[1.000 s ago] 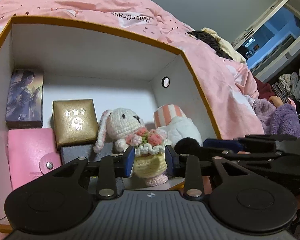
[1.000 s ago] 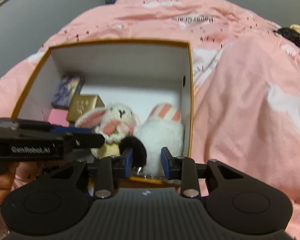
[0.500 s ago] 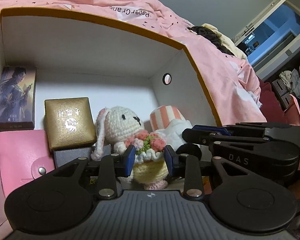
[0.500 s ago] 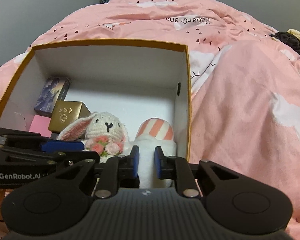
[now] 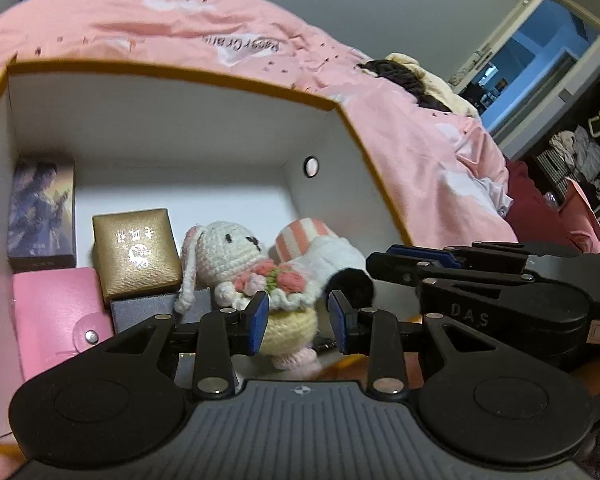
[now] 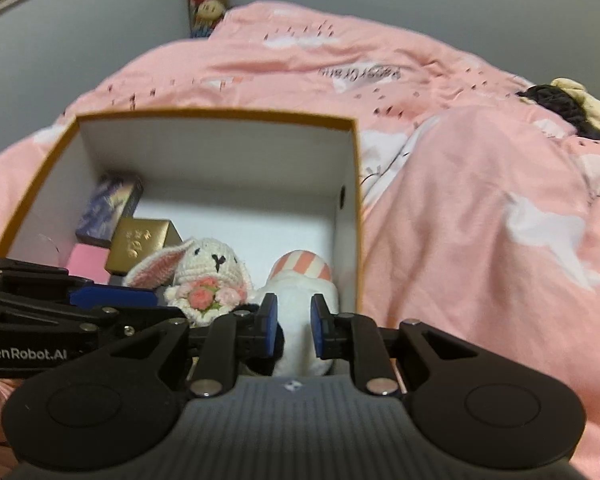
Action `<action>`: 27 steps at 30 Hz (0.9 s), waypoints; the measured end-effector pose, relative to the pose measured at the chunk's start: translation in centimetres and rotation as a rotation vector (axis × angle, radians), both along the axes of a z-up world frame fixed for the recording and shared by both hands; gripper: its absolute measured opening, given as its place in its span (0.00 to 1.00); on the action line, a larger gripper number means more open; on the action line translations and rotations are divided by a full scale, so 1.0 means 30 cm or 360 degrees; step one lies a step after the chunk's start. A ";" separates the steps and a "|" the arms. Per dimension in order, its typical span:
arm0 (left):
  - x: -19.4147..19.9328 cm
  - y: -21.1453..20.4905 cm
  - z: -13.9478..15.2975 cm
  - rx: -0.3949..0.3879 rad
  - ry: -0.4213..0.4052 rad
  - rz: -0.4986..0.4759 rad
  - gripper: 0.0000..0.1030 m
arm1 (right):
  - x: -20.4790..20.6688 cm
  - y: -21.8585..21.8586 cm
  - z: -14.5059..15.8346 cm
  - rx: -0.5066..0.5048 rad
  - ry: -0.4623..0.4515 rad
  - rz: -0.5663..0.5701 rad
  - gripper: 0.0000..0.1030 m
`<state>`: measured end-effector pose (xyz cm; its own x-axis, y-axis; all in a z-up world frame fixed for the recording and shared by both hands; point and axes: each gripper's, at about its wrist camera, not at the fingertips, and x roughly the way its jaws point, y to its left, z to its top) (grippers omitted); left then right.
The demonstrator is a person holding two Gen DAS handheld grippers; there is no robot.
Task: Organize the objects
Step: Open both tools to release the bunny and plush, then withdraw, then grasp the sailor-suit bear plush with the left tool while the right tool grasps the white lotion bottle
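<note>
An orange-rimmed white box [image 5: 180,72] [image 6: 220,114] sits on the bed. Inside stand a crocheted bunny [image 5: 228,248] [image 6: 212,260] and a white plush with a pink-striped end [image 5: 328,252] [image 6: 300,292] and a black pompom [image 5: 350,284]. My left gripper [image 5: 298,320] is open at the box's near edge. The bunny's yellow skirt shows in its gap, and the right pad stands apart from it. My right gripper [image 6: 294,324] hovers over the white plush. Its narrow jaws are opening and do not press on the plush.
At the box's left lie a picture box [image 5: 42,216], a gold box [image 5: 134,252], a pink wallet [image 5: 56,316] and a grey box [image 5: 148,308]. The pink duvet [image 6: 480,200] surrounds the box. Dark and cream clothes [image 5: 412,80] lie far right.
The right gripper's jaws narrowed over the white plush, then parted slightly, and it drew back so more of the box shows. The left gripper pulled back a little; the bunny stayed put.
</note>
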<state>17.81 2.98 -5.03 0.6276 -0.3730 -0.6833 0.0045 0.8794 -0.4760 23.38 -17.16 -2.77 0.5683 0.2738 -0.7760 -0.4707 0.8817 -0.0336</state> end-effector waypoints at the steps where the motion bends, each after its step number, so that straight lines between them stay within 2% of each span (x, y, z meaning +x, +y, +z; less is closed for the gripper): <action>1: -0.014 -0.006 0.013 0.0011 -0.0012 -0.0009 0.36 | -0.012 -0.014 0.011 0.0022 -0.0006 -0.0010 0.23; 7: -0.101 -0.030 0.071 0.0058 -0.0050 -0.0065 0.36 | -0.095 -0.065 0.048 0.0087 -0.0031 -0.0041 0.28; 9: -0.127 -0.038 0.081 0.0088 -0.0050 -0.0078 0.36 | -0.119 -0.070 0.042 0.0099 -0.0015 -0.0037 0.33; 14: -0.197 -0.048 0.095 0.0157 -0.0057 -0.0069 0.36 | -0.187 -0.072 0.016 0.0110 0.0035 0.0000 0.36; 18: -0.250 -0.062 0.099 0.0200 -0.0054 -0.0120 0.36 | -0.246 -0.076 -0.001 0.0126 0.0064 0.0032 0.40; 22: -0.300 -0.071 0.084 0.0228 0.0013 -0.0139 0.36 | -0.298 -0.082 -0.037 0.0131 0.0136 0.0051 0.42; 27: -0.341 -0.047 0.032 0.0256 0.0185 -0.0075 0.36 | -0.354 -0.061 -0.110 0.0109 0.0264 0.0084 0.43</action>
<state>7.59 1.57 -4.05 0.5255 -0.2802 -0.8033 0.0004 0.9443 -0.3291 12.75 -19.00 -6.08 0.4172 0.3552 -0.8365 -0.5105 0.8531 0.1077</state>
